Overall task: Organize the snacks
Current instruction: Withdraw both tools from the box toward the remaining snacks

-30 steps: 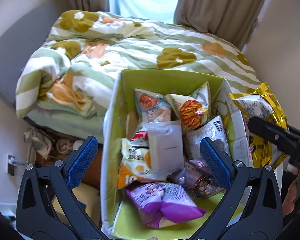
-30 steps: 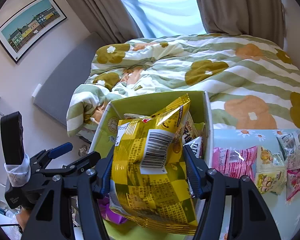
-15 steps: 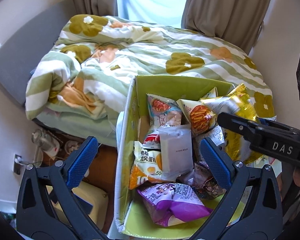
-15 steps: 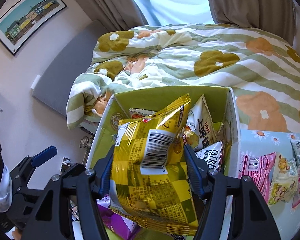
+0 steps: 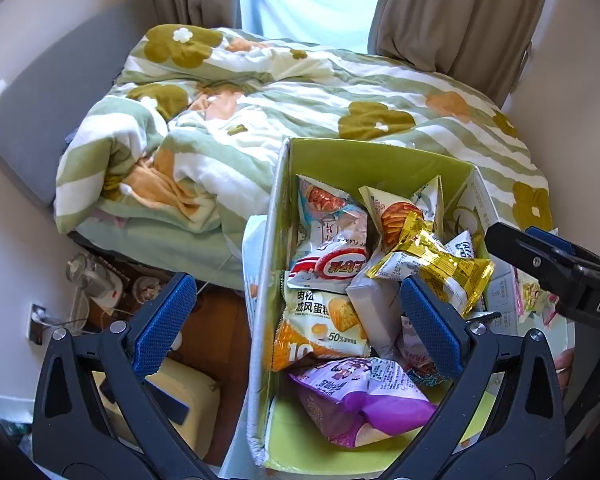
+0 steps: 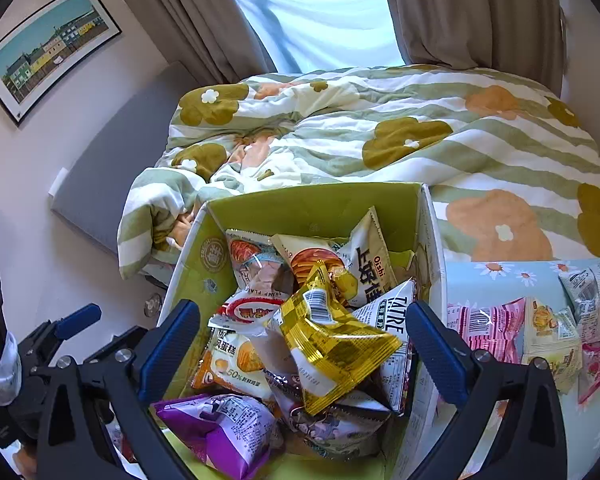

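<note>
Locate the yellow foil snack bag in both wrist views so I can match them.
Left wrist: the yellow foil snack bag lies right of centre on the pile in the green box, just above the right blue pad.
Right wrist: the bag lies at lower centre on the pile, between the opening jaws, touching neither pad.
Shared landmark: the purple bag at the box's near end.

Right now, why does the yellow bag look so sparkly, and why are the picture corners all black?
In both wrist views window daylight glints off the yellow bag and its crinkly foil; the fisheye lens makes a round picture, so corners go black and the green box looks bent.
</note>
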Demonstrator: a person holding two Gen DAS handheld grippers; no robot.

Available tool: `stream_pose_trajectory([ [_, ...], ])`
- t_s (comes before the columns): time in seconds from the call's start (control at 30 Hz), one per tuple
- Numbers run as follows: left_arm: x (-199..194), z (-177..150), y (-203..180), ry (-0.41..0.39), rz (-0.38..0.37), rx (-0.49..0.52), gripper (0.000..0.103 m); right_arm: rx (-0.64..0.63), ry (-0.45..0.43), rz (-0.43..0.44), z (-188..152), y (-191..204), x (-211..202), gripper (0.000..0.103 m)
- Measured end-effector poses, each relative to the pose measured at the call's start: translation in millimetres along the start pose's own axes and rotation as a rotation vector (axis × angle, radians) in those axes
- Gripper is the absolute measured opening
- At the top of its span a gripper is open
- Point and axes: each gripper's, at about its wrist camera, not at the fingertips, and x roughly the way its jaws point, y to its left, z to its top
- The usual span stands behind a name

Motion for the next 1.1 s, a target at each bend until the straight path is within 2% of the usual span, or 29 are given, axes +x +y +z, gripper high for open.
stream_pose_trajectory([
  [0.27,-23,1,-10,-0.043,-0.002,-0.002,0.101,-0.040,-0.037,0.023,-3,5,-29,0.103],
  [0.57,-55,-9,-70,-0.084,-0.004,0.011,0.101,-0.057,-0.102,0.047,-8,-25,-88,0.103],
  [0.7,-66,-15,-107,-0.093,-0.013,0.027,0.101,-0.057,-0.129,0.030,-7,-55,-121,0.103],
  [0.93,-75,-30,-185,-0.102,-0.048,0.047,0.101,-0.027,-0.187,-0.058,-16,-126,-179,0.103],
  [1.1,-73,-42,-235,-0.098,-0.064,0.063,0.101,-0.013,-0.198,-0.093,-21,-176,-205,0.103],
])
